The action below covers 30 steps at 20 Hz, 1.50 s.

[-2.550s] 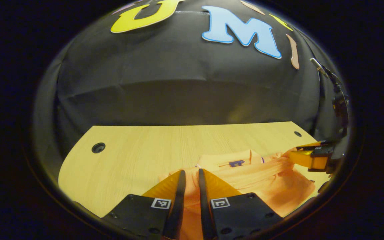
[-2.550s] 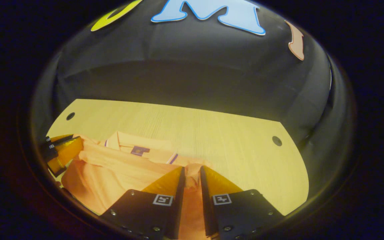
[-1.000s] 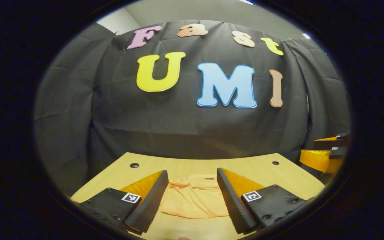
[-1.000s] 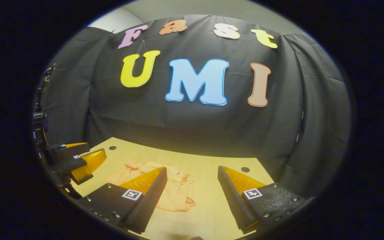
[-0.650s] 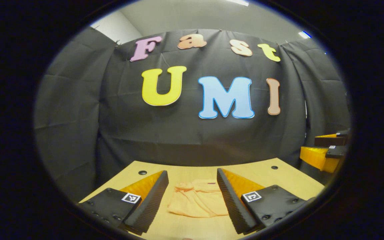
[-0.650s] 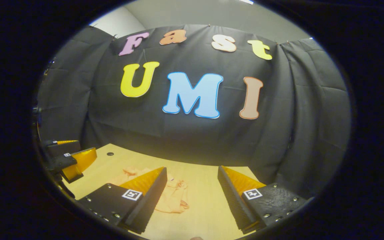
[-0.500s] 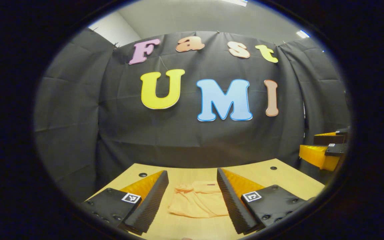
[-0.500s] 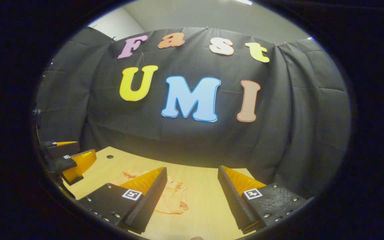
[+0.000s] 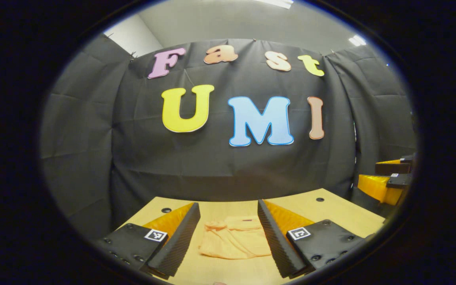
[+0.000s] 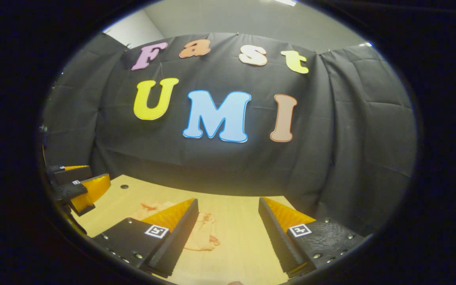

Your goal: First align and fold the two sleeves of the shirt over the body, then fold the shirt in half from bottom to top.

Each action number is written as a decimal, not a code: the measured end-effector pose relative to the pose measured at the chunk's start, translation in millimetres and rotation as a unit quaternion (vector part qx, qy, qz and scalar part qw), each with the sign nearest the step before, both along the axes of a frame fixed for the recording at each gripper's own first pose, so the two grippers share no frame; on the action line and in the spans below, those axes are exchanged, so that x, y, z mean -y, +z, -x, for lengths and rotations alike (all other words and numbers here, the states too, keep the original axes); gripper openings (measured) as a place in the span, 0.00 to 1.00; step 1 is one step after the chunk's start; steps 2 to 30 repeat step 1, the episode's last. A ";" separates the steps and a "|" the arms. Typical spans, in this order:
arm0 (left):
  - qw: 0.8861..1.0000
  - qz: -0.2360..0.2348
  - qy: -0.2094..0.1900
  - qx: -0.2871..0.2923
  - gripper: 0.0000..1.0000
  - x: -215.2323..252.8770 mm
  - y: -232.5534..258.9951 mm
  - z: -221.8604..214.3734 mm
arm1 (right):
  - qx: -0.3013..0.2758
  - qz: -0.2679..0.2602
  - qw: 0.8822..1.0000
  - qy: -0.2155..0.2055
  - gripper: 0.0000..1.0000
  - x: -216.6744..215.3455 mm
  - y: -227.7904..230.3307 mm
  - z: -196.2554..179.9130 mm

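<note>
At the bottom of the left gripper view, the left gripper [image 9: 228, 233] stands with its jaws spread wide and empty; the right gripper [image 10: 228, 233] is likewise released, holding nothing. Beyond them the shirt [image 9: 234, 241] lies as a compact folded bundle on the wooden table [image 9: 331, 209], well apart from both. The fold looks done, though the far edges are too small to judge. What remains is a clean retreat: keep both lifted and clear of the cloth. Both point forward, raised above the table, toward the booth wall [image 10: 220, 166].
</note>
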<state>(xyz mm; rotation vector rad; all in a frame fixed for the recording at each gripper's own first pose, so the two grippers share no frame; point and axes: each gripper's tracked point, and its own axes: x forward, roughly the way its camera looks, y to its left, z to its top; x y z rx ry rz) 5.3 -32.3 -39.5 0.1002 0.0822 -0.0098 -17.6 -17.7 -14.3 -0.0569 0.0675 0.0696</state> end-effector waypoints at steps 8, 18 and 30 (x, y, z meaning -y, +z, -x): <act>1.000 0.001 0.000 0.001 0.94 -1.3 1.4 0.7 | 0.001 -0.004 1.000 -0.002 0.95 1.6 0.7 2.1; 1.000 0.001 0.000 0.001 0.94 -1.3 1.4 0.7 | 0.001 -0.004 1.000 -0.002 0.95 1.6 0.7 2.1; 1.000 0.001 0.000 0.001 0.94 -1.3 1.4 0.7 | 0.001 -0.004 1.000 -0.002 0.95 1.6 0.7 2.1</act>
